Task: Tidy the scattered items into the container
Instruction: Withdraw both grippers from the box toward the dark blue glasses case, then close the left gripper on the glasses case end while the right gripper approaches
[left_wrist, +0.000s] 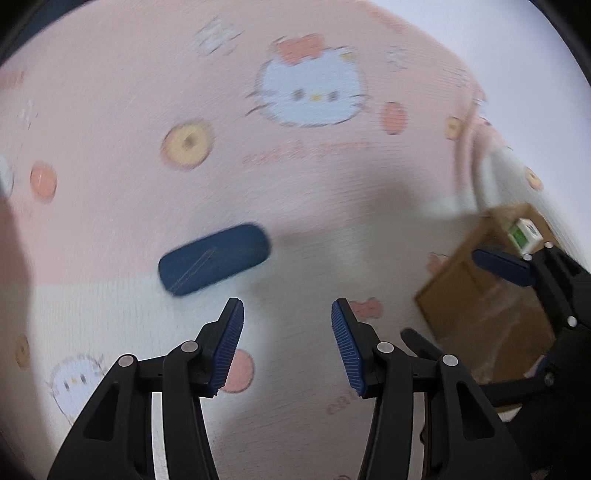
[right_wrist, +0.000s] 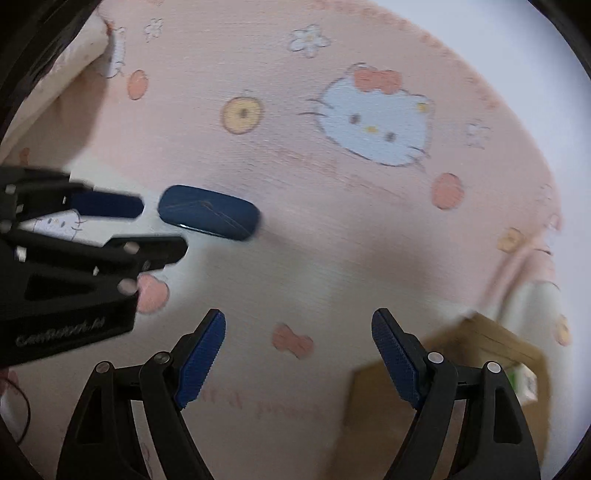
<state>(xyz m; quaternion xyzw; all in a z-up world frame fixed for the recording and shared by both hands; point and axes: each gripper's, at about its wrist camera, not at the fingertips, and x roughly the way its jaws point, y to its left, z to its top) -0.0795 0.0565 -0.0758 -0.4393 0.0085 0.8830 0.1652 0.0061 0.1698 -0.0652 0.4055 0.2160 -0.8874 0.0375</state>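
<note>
A dark blue oblong case (left_wrist: 214, 258) lies on the pink Hello Kitty bedsheet (left_wrist: 295, 166), just ahead and left of my left gripper (left_wrist: 287, 314), which is open and empty. The case also shows in the right wrist view (right_wrist: 209, 213), ahead and to the left. My right gripper (right_wrist: 298, 325) is open and empty. A brown cardboard box (left_wrist: 487, 291) sits at the right, with a small white-and-green carton (left_wrist: 524, 232) inside. The box shows in the right wrist view (right_wrist: 461, 369) under the right finger. The right gripper shows in the left view (left_wrist: 517, 295) over the box.
The sheet is printed with cat faces, donuts and bows. A fold of bedding (left_wrist: 476, 162) rises behind the box. A pale pillow edge (right_wrist: 55, 92) lies at the far left. The left gripper (right_wrist: 110, 225) shows at the left beside the case.
</note>
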